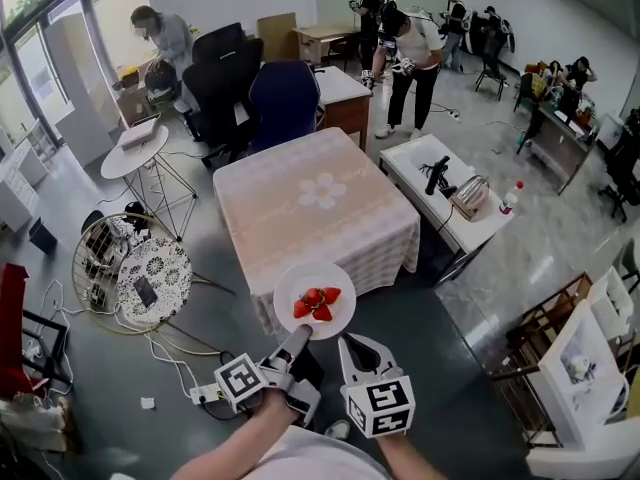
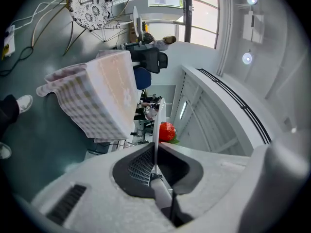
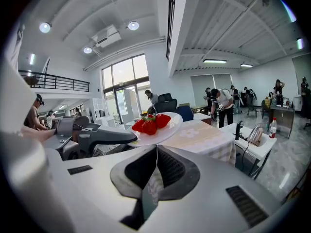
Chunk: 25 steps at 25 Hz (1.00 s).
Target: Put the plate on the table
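Note:
A white plate (image 1: 314,301) carrying red strawberries (image 1: 316,303) hangs in the air just off the near edge of the square table (image 1: 300,218) with its pale pink cloth. My left gripper (image 1: 298,336) is shut on the plate's near rim. The left gripper view shows the plate (image 2: 156,120) edge-on between the jaws, a strawberry (image 2: 166,131) beside it. My right gripper (image 1: 347,343) is shut with nothing in it, its tips just under the plate's near-right rim. In the right gripper view the plate (image 3: 158,127) sits right ahead of the right gripper (image 3: 156,148), the table (image 3: 204,135) beyond.
A low white side table (image 1: 445,193) with a kettle stands right of the table. Office chairs (image 1: 285,93) crowd its far side. A wire stool with a patterned round top (image 1: 152,280) and floor cables (image 1: 190,368) lie to the left. People stand at the back.

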### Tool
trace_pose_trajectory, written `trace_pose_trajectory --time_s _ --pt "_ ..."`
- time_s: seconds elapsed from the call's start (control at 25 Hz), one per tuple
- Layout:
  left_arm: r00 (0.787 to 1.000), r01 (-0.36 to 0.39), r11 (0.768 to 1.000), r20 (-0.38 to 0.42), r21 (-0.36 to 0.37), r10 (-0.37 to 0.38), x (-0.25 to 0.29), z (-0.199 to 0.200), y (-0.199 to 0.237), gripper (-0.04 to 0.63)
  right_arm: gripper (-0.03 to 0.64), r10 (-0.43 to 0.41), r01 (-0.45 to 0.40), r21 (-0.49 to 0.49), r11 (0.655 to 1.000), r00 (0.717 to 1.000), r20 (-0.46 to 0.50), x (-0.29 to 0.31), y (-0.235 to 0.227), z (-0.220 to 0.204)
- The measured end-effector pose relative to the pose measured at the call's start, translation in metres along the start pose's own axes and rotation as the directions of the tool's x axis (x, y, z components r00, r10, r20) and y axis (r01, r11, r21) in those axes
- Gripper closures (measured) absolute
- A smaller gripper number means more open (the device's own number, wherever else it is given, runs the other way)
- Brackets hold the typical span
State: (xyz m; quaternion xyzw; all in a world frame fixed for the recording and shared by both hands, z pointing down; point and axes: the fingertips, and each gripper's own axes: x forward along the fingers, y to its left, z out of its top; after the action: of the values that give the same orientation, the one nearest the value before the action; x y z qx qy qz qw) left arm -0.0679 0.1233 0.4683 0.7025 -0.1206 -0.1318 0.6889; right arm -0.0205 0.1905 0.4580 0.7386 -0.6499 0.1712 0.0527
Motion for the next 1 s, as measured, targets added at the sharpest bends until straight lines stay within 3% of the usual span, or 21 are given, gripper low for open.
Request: trace_pose_trajectory --time_s 1.0 --pt "1.000 -0.005 0.996 -0.017 -0.093 0.004 0.151 0.179 0.032 0.578 0.612 -0.044 0.036 -0.065 0.997 0.992 -0.116 0.222 -0.043 0.062"
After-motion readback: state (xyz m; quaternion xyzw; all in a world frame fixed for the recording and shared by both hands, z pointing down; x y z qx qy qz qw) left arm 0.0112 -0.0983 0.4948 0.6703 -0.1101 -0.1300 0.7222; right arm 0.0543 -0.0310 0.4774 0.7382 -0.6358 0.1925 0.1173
